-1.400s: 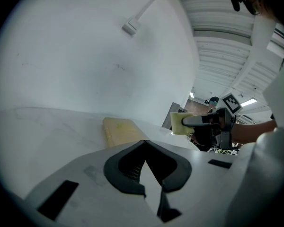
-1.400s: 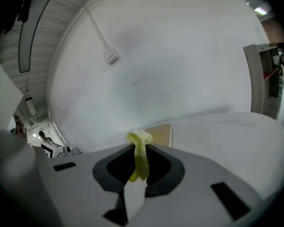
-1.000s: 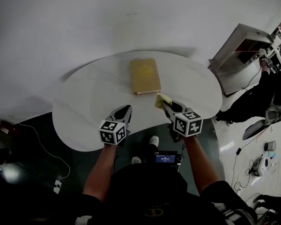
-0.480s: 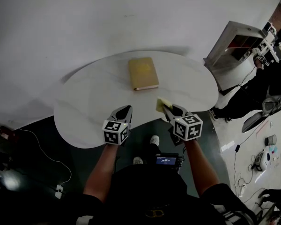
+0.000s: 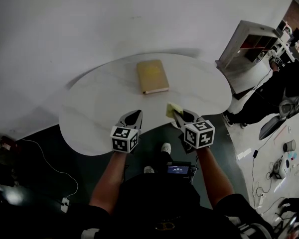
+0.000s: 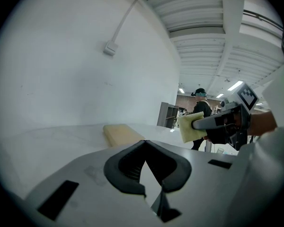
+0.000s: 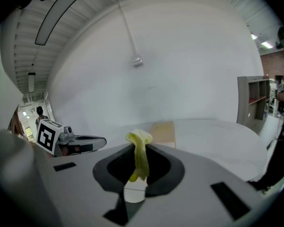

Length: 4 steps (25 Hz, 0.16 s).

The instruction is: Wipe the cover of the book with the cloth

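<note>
A tan book [image 5: 152,76] lies flat near the far side of the white kidney-shaped table [image 5: 89,108]; it also shows in the left gripper view [image 6: 121,134] and the right gripper view [image 7: 163,133]. My right gripper [image 5: 175,113] hovers near the table's front edge, short of the book, shut on a yellow cloth [image 5: 172,108] that sticks up between its jaws [image 7: 139,155]. My left gripper [image 5: 135,115] is level with it on the left, shut and empty. From the left gripper view the cloth [image 6: 190,126] hangs off the right gripper's tip.
A grey shelf unit [image 5: 249,51] stands right of the table, and a person in dark clothes [image 5: 284,88] stands beyond it. Cables [image 5: 45,151] and gear lie on the dark floor. A white wall lies behind the table.
Both grippers have drawn back toward the table's front edge, away from the book. The right one still carries the cloth.
</note>
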Tool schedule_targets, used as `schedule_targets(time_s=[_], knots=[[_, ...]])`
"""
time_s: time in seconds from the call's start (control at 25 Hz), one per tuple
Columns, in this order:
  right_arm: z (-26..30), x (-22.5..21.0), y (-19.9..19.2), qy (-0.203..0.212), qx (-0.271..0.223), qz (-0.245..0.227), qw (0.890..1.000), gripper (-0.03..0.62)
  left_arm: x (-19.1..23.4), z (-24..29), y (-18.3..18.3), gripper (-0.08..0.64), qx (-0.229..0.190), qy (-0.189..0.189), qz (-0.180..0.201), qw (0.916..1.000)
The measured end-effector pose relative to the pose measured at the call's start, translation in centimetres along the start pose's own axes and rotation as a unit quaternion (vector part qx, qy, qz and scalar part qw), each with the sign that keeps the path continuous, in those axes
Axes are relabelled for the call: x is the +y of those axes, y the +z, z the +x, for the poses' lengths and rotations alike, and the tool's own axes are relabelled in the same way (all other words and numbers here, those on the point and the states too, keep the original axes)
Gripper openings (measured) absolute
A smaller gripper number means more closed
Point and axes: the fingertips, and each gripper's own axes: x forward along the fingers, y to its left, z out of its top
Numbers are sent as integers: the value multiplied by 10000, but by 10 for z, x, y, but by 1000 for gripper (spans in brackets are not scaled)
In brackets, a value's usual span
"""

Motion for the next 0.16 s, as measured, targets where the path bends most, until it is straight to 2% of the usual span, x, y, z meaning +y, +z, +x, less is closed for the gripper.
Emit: schedule_targets(time_s=[0.16], knots=[[-1,3,1,-9,-26,-32,10000,87,-1,-2,1,9,-19,1,-13,10000]])
